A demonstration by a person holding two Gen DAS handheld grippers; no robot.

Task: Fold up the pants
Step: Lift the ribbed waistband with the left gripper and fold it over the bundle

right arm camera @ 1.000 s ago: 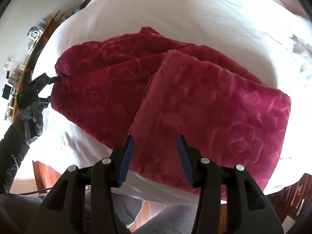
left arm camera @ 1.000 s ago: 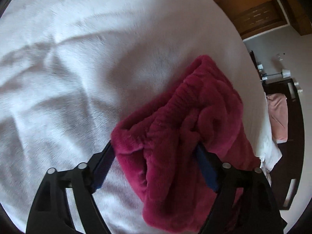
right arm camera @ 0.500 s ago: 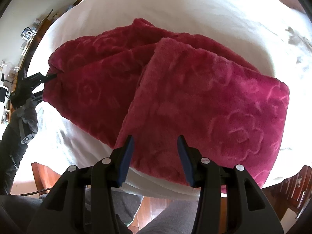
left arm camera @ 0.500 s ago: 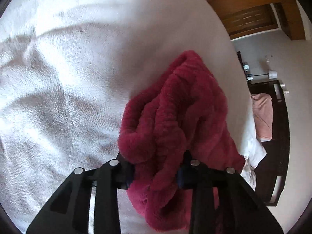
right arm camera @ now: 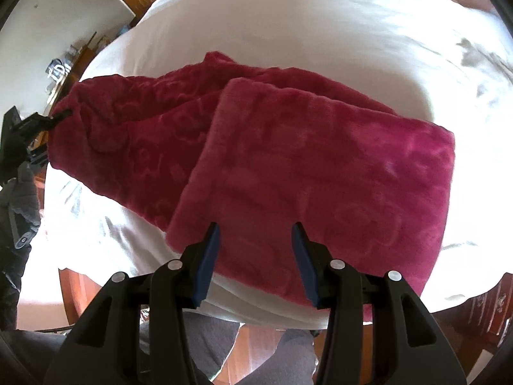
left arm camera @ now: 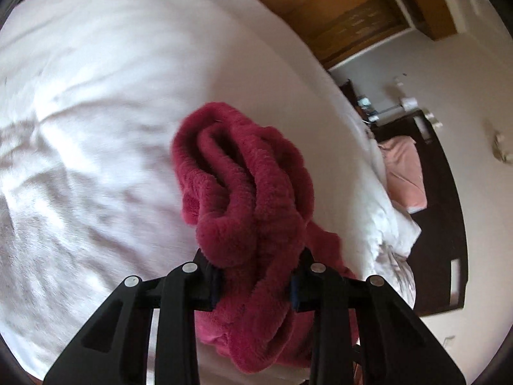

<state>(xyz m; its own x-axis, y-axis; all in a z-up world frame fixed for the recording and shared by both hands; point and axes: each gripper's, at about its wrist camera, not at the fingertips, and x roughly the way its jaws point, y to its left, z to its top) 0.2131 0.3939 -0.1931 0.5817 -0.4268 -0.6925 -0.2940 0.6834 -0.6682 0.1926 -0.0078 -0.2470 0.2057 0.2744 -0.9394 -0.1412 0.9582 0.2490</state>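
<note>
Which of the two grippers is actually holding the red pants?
The left gripper: its jaws pinch a bunched end of the pants. The right gripper hangs open, empty.

Bright daylight, blown whites, fisheye edges.

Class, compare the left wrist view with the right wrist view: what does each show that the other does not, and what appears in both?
Only the left wrist view shows the left claw up close, shut on a bunched end of the red pants, plus a pink cloth on dark furniture.

Only the right wrist view shows the right claw open and empty above the pants' near edge, one layer folded over another, and the person's grey-clad legs.

Both show the red pants, the white bed and the left claw gripping them.
</note>
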